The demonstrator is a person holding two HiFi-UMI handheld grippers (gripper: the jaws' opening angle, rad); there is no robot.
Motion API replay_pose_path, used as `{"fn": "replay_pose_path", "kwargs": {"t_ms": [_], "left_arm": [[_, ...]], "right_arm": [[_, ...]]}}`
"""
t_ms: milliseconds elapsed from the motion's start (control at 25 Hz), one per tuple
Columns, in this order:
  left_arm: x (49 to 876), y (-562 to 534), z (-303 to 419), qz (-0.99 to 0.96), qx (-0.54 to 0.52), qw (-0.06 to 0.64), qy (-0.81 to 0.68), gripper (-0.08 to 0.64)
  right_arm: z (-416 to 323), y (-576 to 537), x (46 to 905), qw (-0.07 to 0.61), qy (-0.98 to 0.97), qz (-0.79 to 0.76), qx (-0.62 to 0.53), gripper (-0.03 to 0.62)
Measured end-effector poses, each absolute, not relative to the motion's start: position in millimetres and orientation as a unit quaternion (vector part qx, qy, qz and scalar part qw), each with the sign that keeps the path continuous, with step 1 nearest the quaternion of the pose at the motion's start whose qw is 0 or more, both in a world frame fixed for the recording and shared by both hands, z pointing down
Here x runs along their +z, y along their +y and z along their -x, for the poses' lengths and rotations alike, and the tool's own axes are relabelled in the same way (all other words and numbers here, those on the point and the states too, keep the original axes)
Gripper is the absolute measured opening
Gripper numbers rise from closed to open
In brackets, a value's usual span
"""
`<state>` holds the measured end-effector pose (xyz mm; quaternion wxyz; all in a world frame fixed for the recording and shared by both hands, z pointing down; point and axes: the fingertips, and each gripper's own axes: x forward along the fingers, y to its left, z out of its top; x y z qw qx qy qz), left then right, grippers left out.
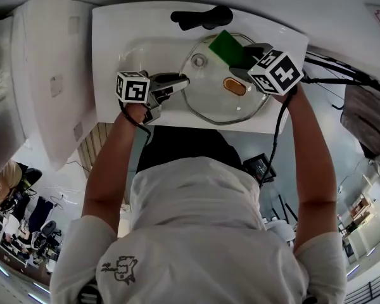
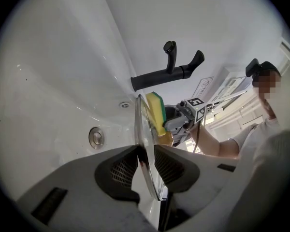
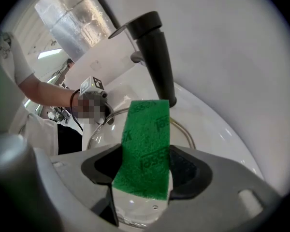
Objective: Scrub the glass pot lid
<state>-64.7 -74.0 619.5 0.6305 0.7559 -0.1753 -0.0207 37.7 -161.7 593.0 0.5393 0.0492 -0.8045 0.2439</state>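
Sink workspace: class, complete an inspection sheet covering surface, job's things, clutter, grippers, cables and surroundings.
Surface: white sink basin, drain plug visible.
Job's things: glass pot lid over the basin; green-and-yellow sponge at the lid.
Clutter: nothing seen.
Grippers: left gripper jaws shut on the lid's rim; right gripper jaws shut on the sponge.
Cables: black cable along the right forearm.
Surroundings: black faucet behind the basin.

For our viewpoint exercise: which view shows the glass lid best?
The head view: nearly the whole glass lid shows, knob included. The left gripper view gives only its rim edge-on between the jaws; the right gripper view, an arc behind the sponge.
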Motion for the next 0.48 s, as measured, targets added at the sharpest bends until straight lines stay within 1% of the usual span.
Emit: {"fn": "replay_pose_path", "kwargs": {"t_ms": [480], "left_arm": [[619.8, -73.6, 64.6, -0.754, -0.026, 0.630, -0.185, 0.107]], "right_arm": [[-127.1, -158.5, 602.3, 0.493, -0.781, -0.157, 0.350, 0.296]]}}
